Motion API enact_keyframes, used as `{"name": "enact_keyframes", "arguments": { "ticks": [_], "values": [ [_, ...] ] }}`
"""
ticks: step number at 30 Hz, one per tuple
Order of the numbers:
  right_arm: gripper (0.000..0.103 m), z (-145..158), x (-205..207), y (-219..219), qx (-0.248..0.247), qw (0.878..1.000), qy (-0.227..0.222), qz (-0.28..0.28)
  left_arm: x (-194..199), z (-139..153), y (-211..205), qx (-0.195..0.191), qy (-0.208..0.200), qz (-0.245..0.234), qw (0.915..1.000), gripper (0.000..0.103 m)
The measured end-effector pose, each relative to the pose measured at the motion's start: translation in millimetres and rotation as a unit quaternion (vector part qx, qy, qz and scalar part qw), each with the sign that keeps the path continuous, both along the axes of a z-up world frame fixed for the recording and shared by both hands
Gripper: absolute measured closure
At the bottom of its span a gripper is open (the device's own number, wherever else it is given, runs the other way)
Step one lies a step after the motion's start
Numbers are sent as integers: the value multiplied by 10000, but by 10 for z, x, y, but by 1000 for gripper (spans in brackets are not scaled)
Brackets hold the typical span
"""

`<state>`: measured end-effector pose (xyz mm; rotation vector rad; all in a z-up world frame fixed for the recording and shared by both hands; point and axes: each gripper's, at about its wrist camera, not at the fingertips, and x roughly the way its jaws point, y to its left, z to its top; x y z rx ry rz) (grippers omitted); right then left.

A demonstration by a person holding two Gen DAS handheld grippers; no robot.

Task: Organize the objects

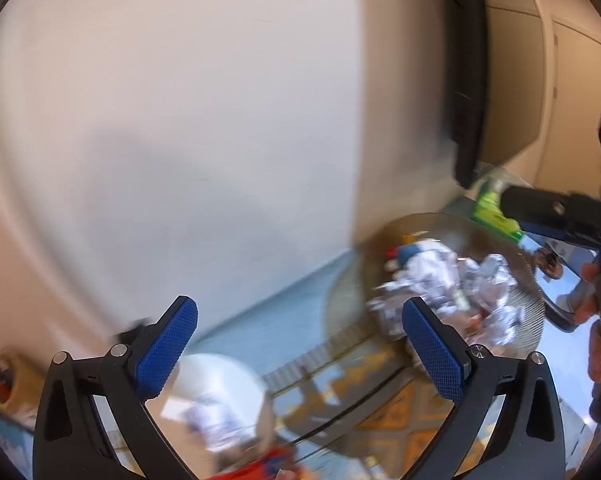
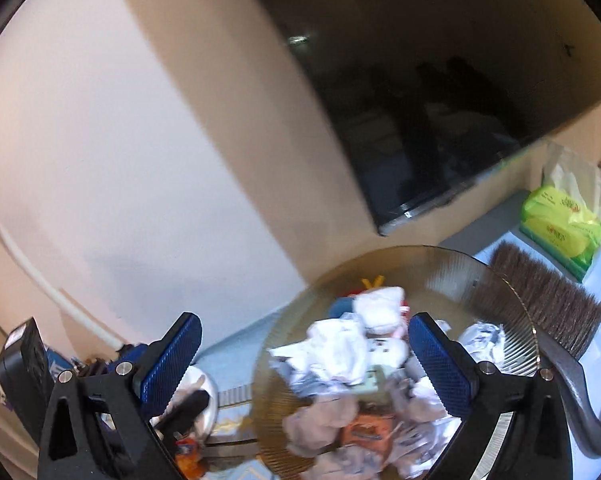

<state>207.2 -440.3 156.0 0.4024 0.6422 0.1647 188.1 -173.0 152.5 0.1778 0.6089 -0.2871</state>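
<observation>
- The glass bowl (image 2: 400, 360), ribbed and amber-tinted, is heaped with crumpled paper and wrappers (image 2: 340, 352). It sits on the pale blue bench (image 2: 236, 356), close to the wall.
- From the right hand-held gripper (image 2: 304, 364) the bowl lies straight ahead and just below. The heap fills the space between its blue pads (image 2: 172, 364). Its jaws stand wide apart and hold nothing.
- From the left hand-held gripper (image 1: 300, 352) the same bowl (image 1: 440, 280) lies ahead and off to the right, farther away. This gripper is also spread wide with nothing in it.
- So the right hand looks the nearer one and the better lined up for reaching into the heap.
- The heap is a loose mound with no clear long axis, so I judge any approach angle would serve.
- A long-handled brush (image 2: 548, 308) rests with its bristles against the bowl's right rim, and its handle runs back toward the right gripper.
- A green tissue pack (image 2: 564, 224) stands beyond the brush, near the wall.
- Both views are motion-blurred, so I cannot pick out single items in the pile.
</observation>
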Motion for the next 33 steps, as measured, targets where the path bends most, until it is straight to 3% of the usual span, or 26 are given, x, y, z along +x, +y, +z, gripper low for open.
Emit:
{"name": "enact_keyframes", "arguments": {
  "ticks": [7,14,19,22,27,33],
  "values": [
    [0,16,-132,671,-166,9982,-15,584,-274,-167,896,-49,88,553,9984,1],
    [0,-505,-137,1440,-322,9887,502,1372,-621,-812,1404,-310,474,709,9959,1],
    [0,-1058,-178,1816,-235,9804,952,1711,-824,-1284,1484,-275,734,665,9947,1],
    [0,-1299,-202,2028,-203,9764,1101,1845,-880,-1415,1508,-441,788,657,9937,1],
    [0,-1502,-214,2259,-173,9729,1207,1967,-832,-1438,1385,-504,836,447,9942,1],
    [0,-1498,-167,2386,-280,9741,1118,1946,-665,-1420,1228,-511,774,269,9953,1]
  ]
}}
